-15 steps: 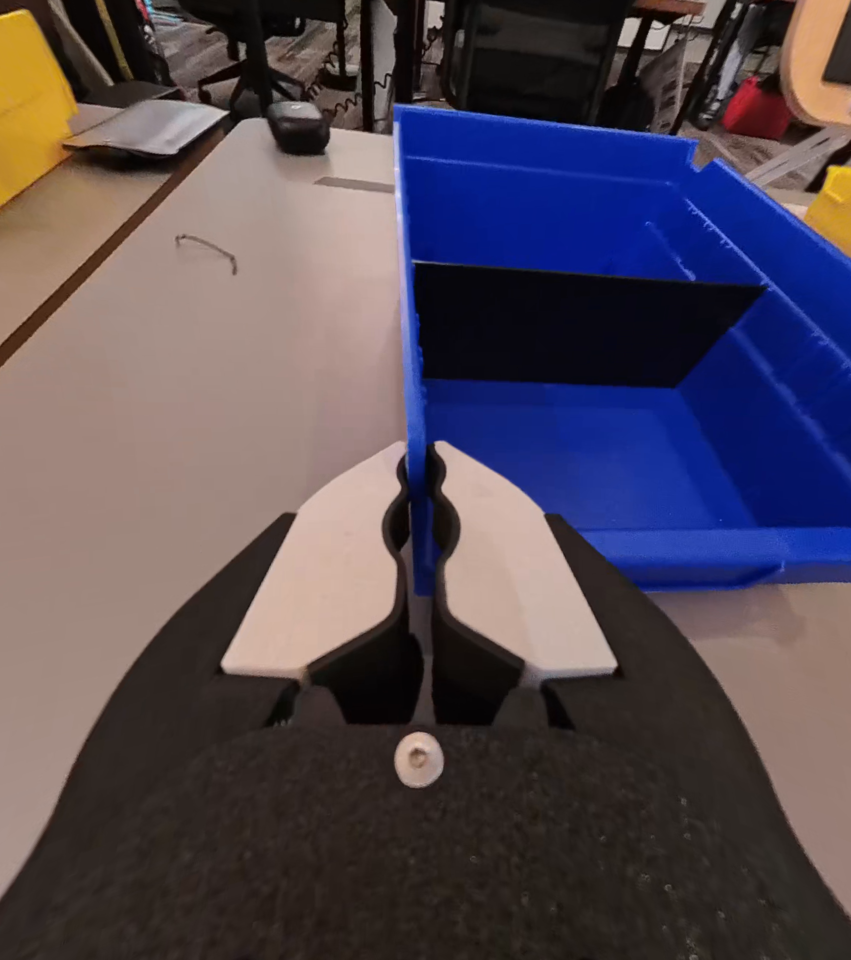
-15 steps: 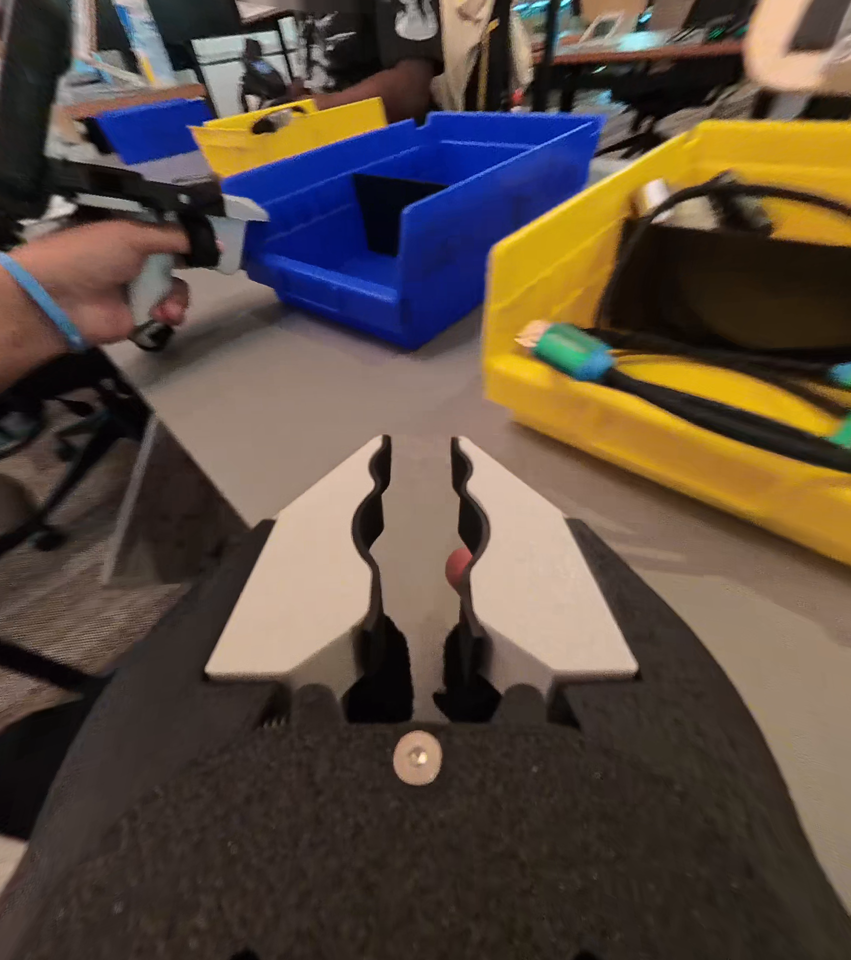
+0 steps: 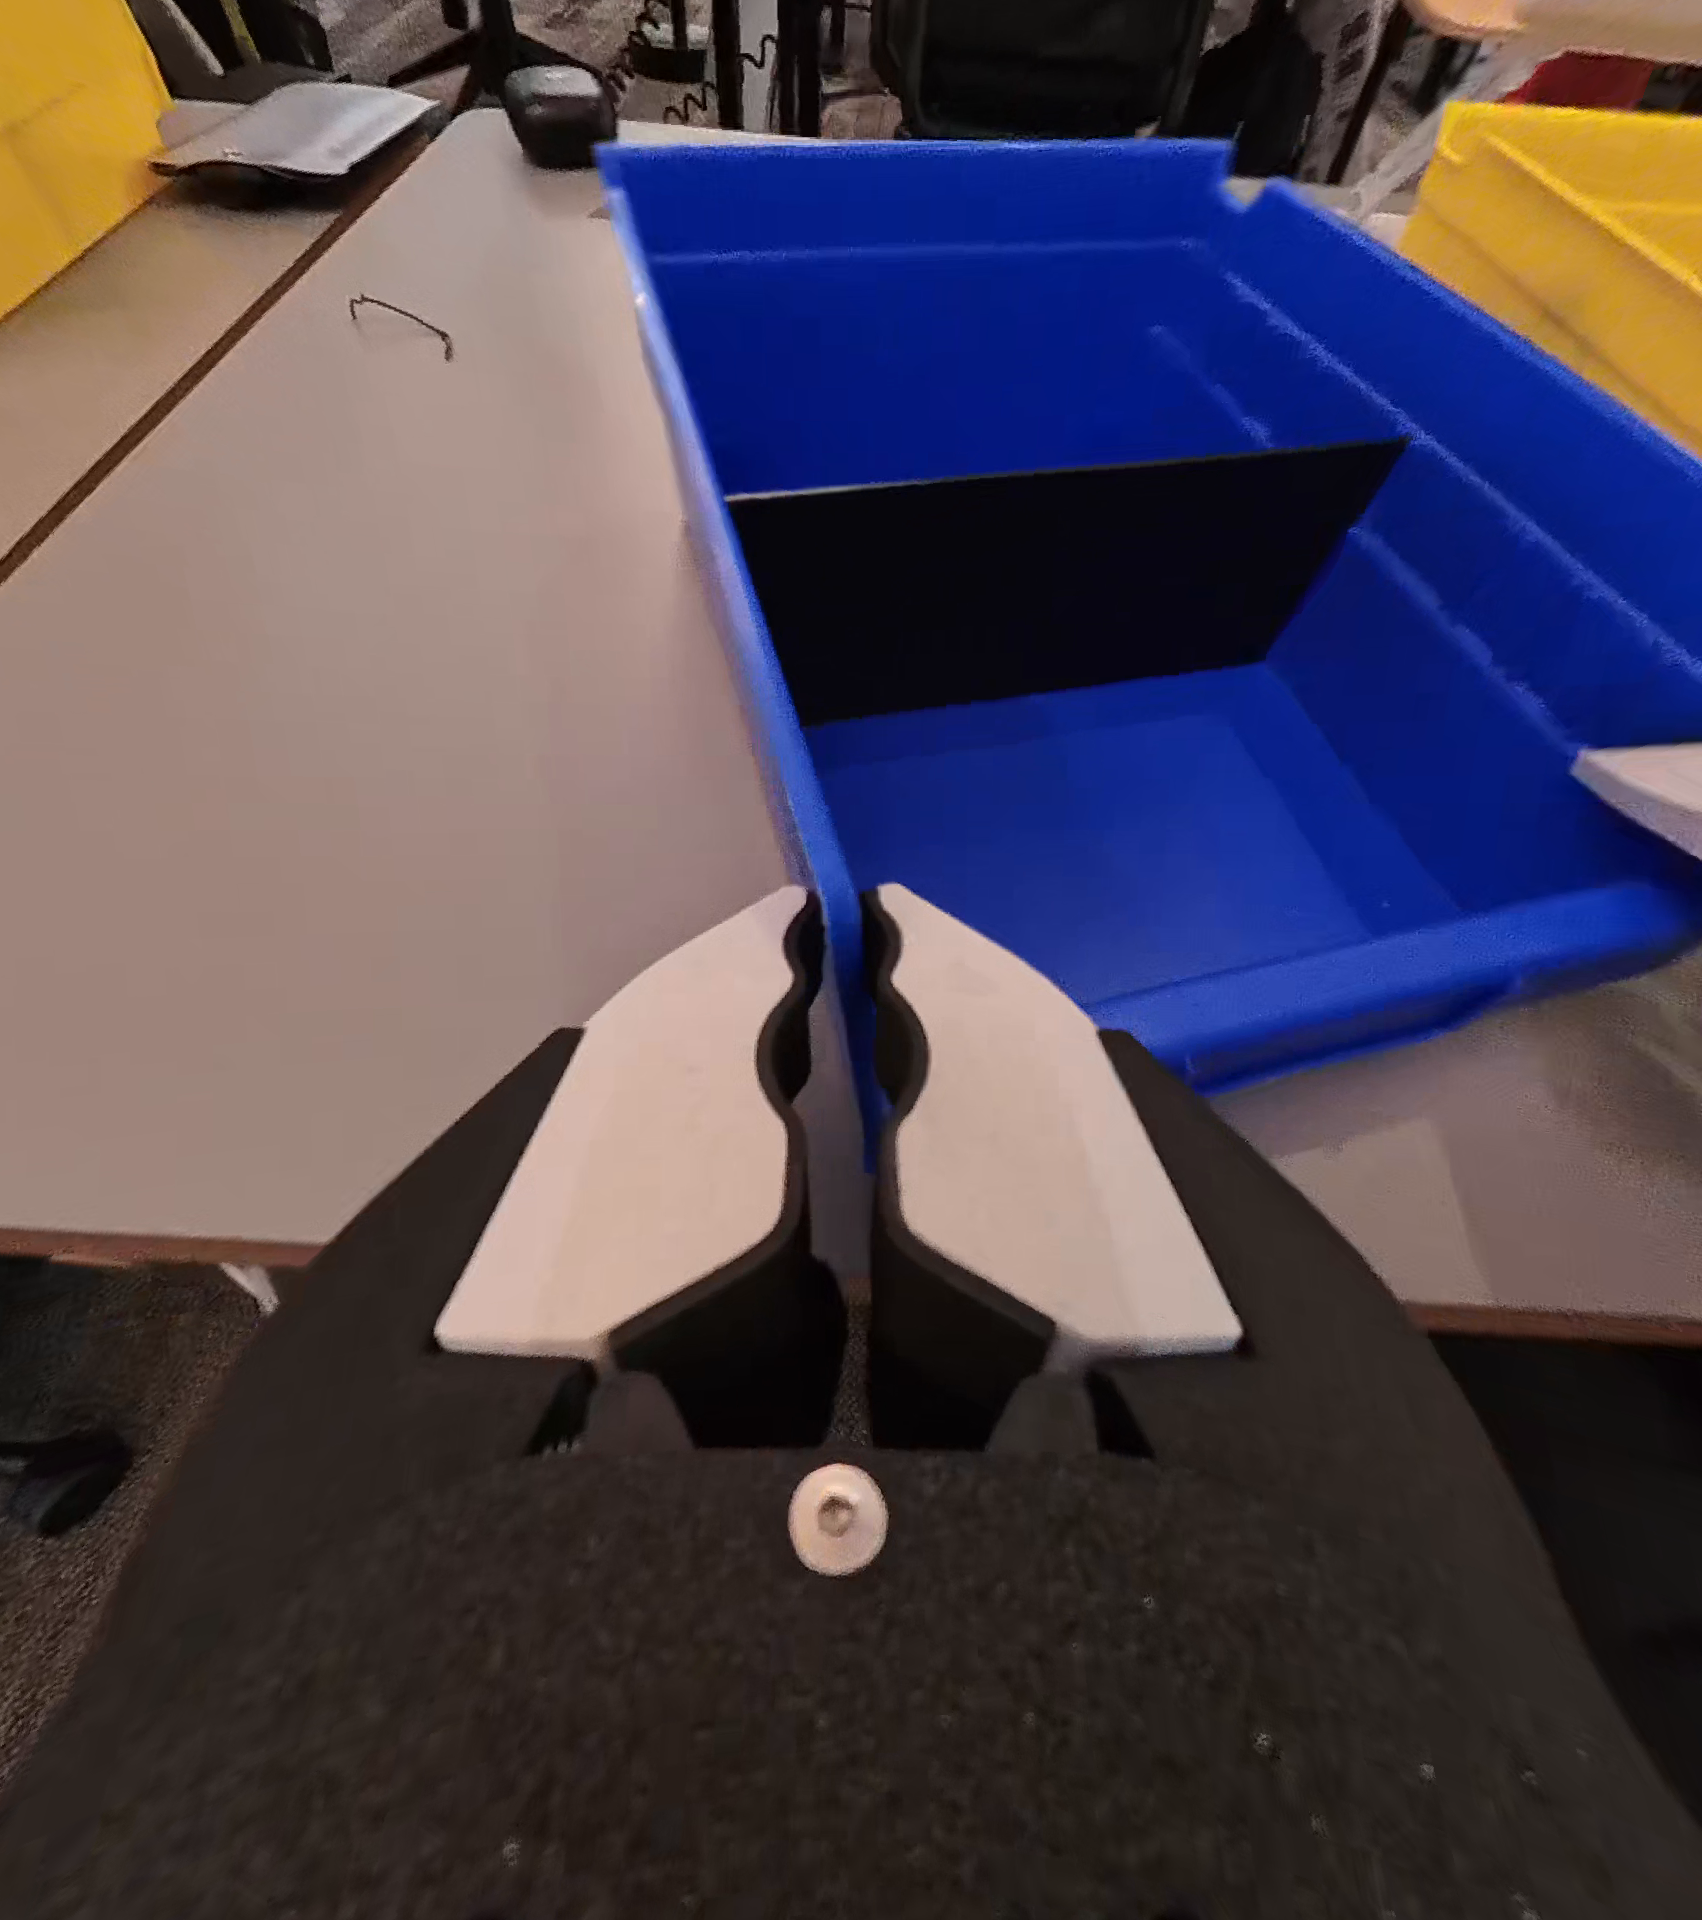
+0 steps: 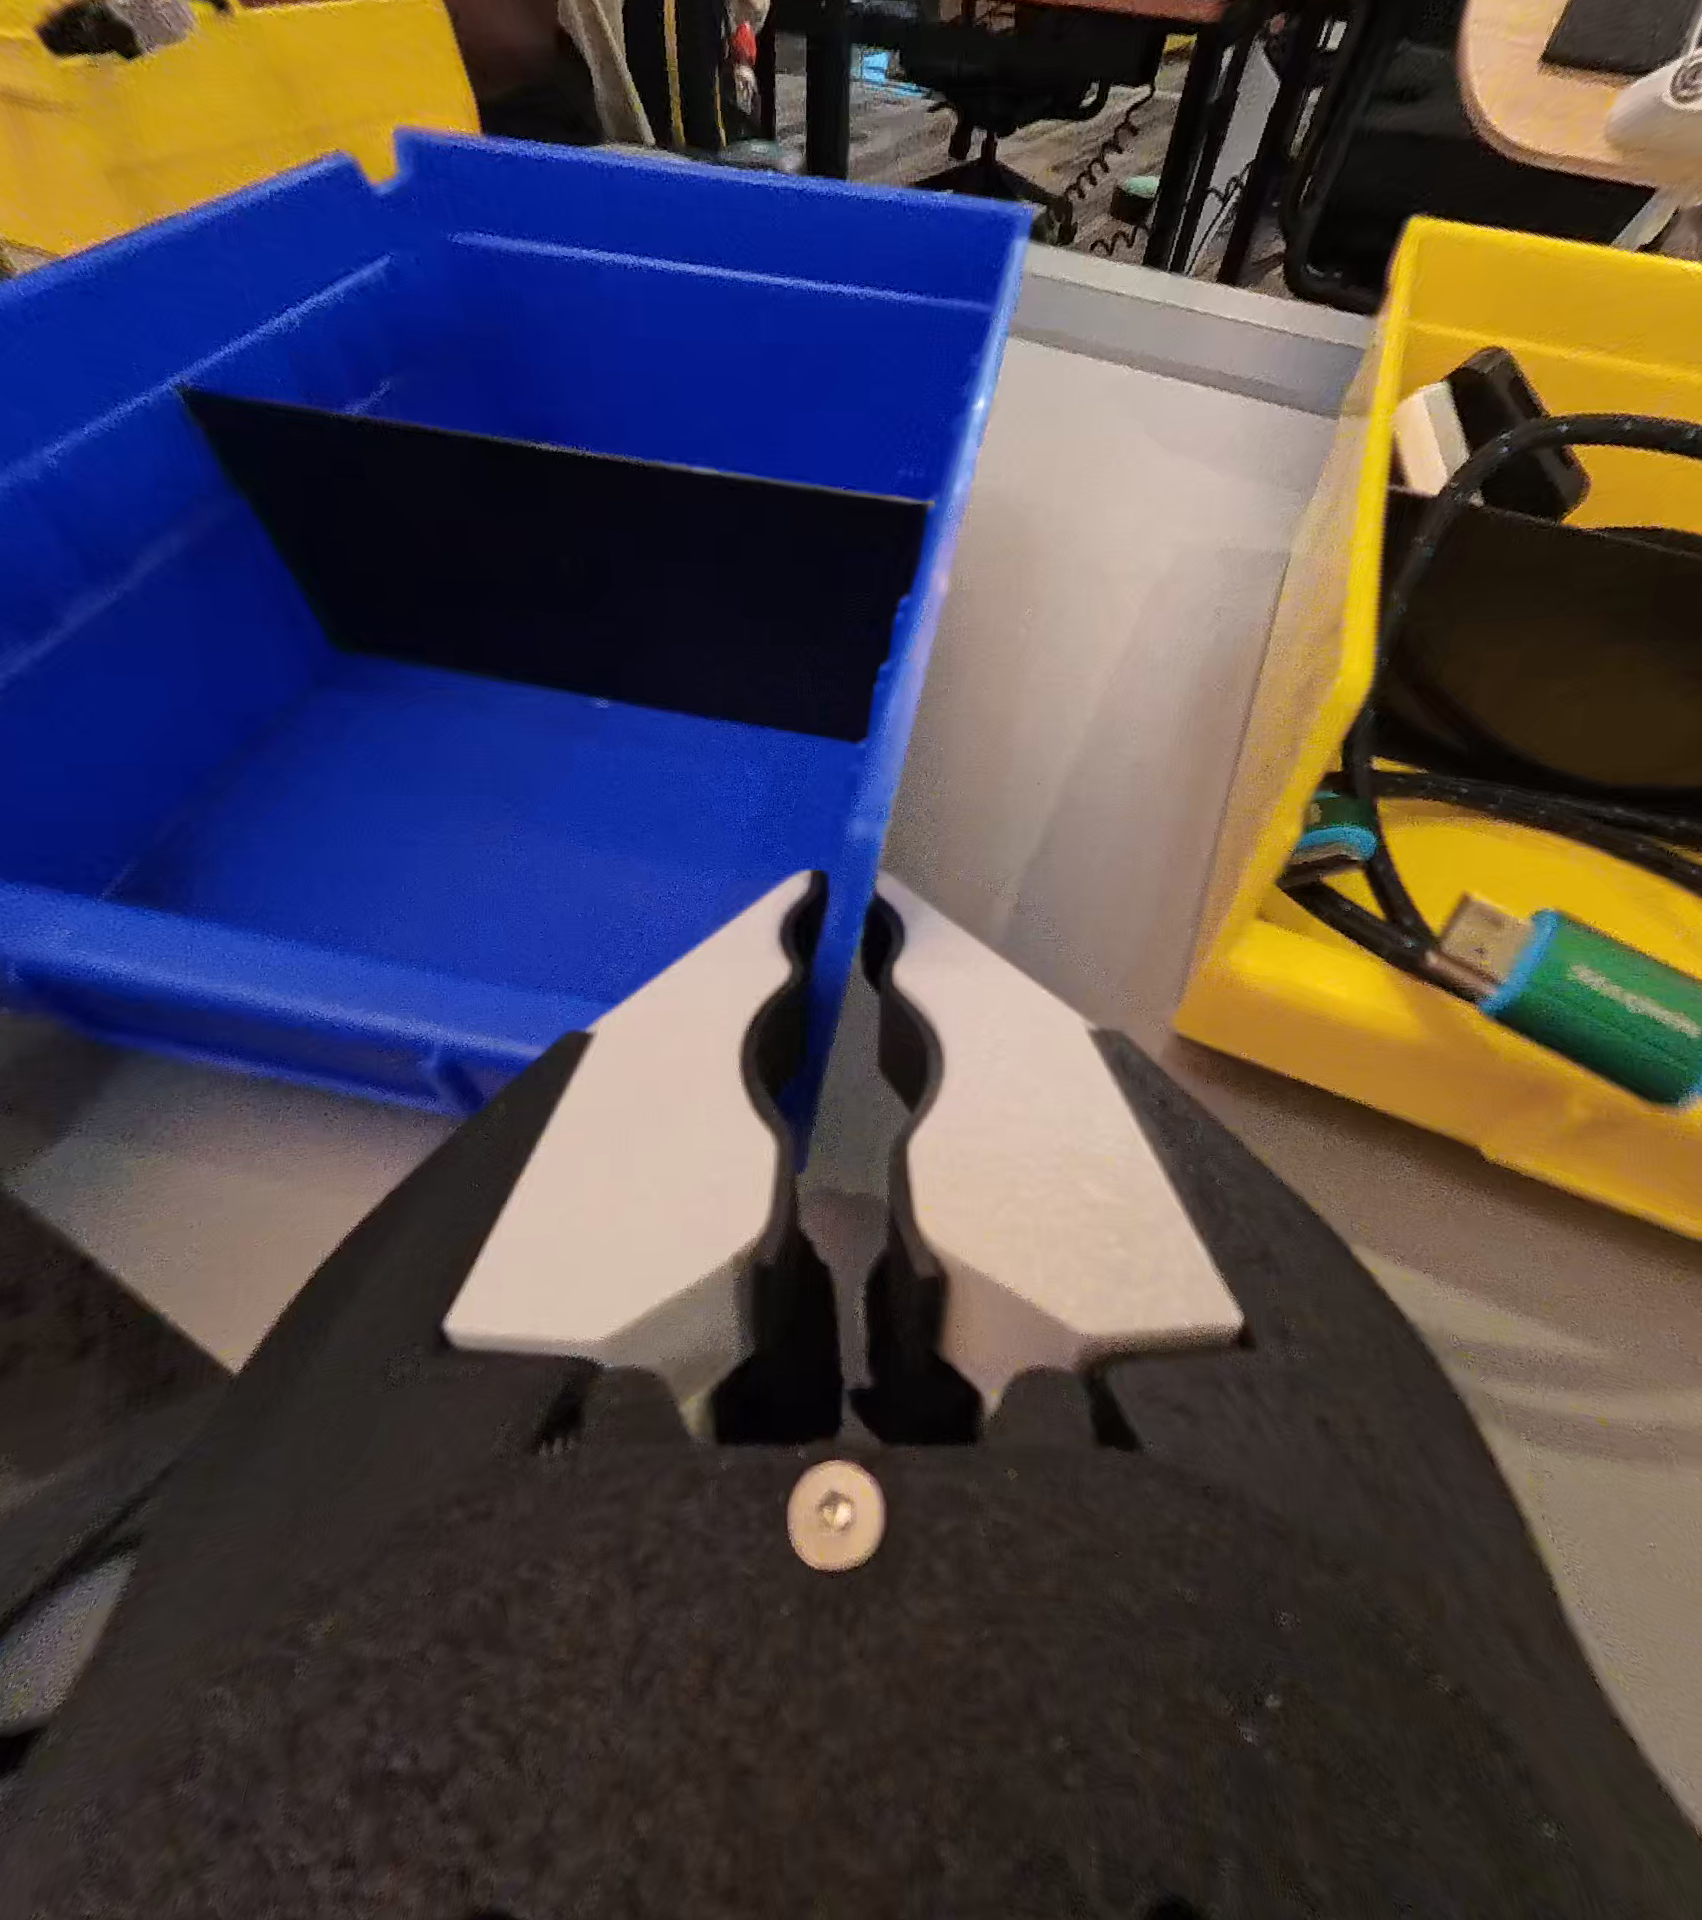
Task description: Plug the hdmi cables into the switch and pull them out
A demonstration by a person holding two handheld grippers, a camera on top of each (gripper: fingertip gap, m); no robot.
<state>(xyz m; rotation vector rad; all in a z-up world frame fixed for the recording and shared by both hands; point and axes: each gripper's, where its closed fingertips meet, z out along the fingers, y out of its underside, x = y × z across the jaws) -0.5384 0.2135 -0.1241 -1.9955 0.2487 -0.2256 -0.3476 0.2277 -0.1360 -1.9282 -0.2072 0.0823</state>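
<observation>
Your left tool [image 3: 842, 914] is pinching the near left wall of the blue bin [image 3: 1179, 208], fingers nearly together on either side of the plastic, low centre of the left wrist view. Your right tool [image 4: 842, 904] grips the opposite side wall the same way, so you hold the bin by both sides, probably to shift or steady it on the desk [image 3: 307, 675]. A black divider [image 3: 1013, 582] splits the bin, and both compartments show nothing inside. The hdmi cables [image 4: 1636, 1018], with green and blue plugs, lie coiled in the yellow bin [image 4: 1273, 997] at the right edge of the right wrist view. You have no switch clearly in sight, so plugging has not begun.
</observation>
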